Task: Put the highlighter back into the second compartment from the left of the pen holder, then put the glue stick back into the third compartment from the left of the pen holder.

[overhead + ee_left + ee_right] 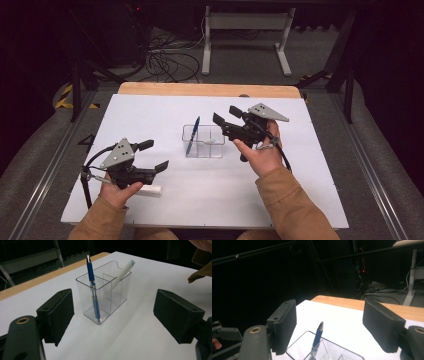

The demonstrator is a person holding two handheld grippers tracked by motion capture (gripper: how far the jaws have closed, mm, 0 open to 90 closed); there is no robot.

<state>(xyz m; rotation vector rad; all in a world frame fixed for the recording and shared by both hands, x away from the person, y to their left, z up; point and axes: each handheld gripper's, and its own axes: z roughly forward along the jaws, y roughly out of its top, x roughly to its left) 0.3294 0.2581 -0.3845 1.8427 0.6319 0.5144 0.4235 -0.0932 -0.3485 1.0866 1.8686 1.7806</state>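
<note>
White covering lies over my table (150,200), with a strip of bare wood showing along its far edge and dark floor, cables and a pale stand beyond. Near the middle stands a clear plastic holder (203,142) split into compartments. A blue pen (192,136) stands upright in its left end compartment as the high view shows it, its tip on the bottom and its clip end above the rim. A white marker (124,272) leans tilted in another compartment, its pale cap past the rim. My right gripper (226,116) hangs just beside the holder's right end and above it, jaws spread apart with nothing between them; in the right gripper view the pen's top sits below the gap. My left gripper (154,155) is down at the near left, well apart from the holder and facing it, jaws wide and bare. A white cylinder (150,190) lies on the covering just beside my left hand (117,192).
</note>
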